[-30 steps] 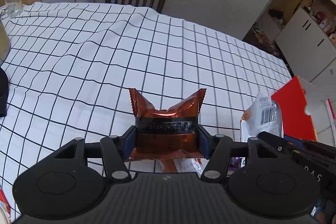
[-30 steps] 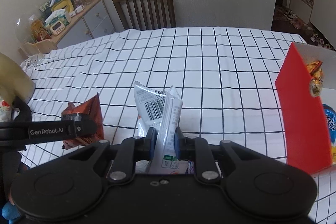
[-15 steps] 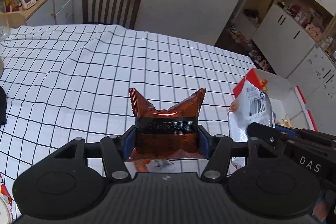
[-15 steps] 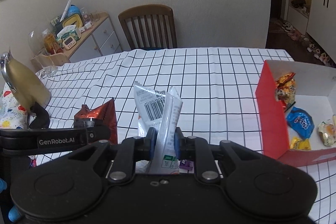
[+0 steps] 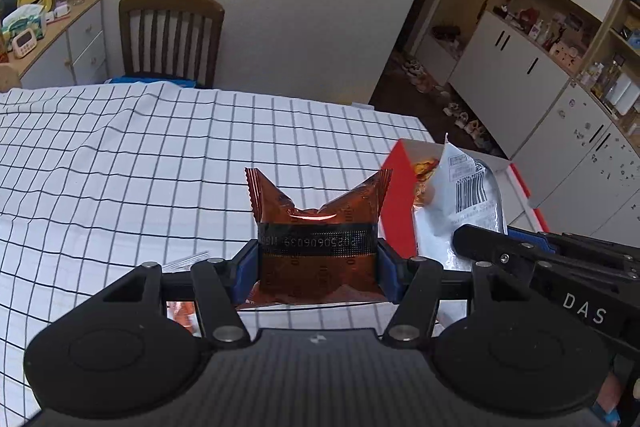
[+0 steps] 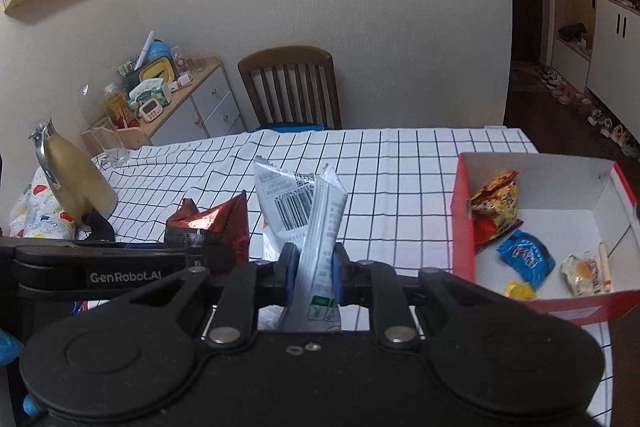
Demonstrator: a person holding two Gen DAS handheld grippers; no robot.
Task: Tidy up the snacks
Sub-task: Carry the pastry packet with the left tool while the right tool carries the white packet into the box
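Both grippers loaded. Left gripper (image 5: pixel 318 263) is clamped across the middle of a brown foil packet (image 5: pixel 316 227), bottom centre of the left wrist view, top corners flaring above the pads. Right gripper (image 6: pixel 311 273) pinches a white barcode packet (image 6: pixel 298 203) edge-on, bottom centre of the right wrist view, most of it standing above the grip. Both look light, soft and crinkly; foil likely slick, so mid-body holds seem right, corners would probably slip. Checked surface (image 6: pixel 400 171) lies beyond, below both packets. Red box (image 6: pixel 464 223), open top, sits at right of the right wrist view, well apart from both packets, with several snacks (image 6: pixel 526 257) already inside. Chair (image 6: pixel 292 87) behind, upper centre.
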